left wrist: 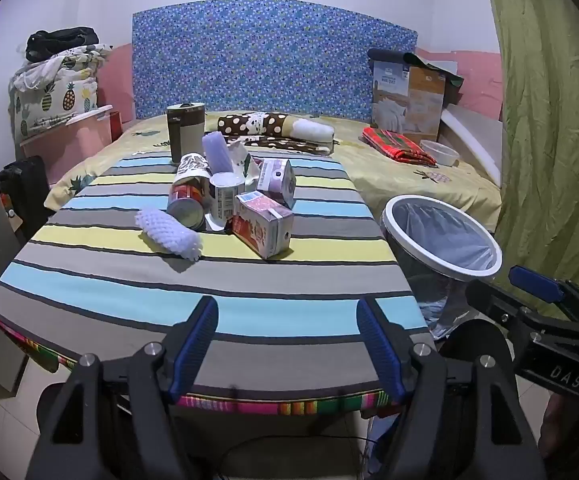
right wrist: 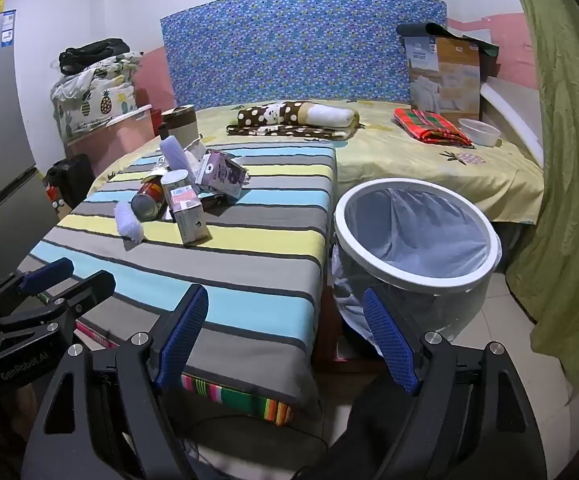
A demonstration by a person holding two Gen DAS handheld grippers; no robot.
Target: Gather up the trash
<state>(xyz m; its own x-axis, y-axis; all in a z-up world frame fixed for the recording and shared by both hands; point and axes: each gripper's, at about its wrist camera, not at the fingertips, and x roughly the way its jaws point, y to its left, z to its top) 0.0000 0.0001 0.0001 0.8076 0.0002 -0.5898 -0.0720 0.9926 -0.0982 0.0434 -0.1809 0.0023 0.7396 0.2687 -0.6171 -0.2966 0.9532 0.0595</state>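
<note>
Both grippers spread wide with nothing in them — left gripper (left wrist: 287, 344) and right gripper (right wrist: 285, 336) hover near the striped surface (left wrist: 209, 280). Trash pile (left wrist: 229, 200) sits mid-surface — lined trash bin (right wrist: 417, 232) stands just beside it.

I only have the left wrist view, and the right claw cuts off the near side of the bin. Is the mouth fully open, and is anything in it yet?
Observer: In the right wrist view the bin shows its white rim all the way round. The liner is open, and I see no trash in the part of it that shows.
Operator: Is the right claw carrying anything?
Observer: No. The right claw stands wide open with nothing between its fingers.
</note>
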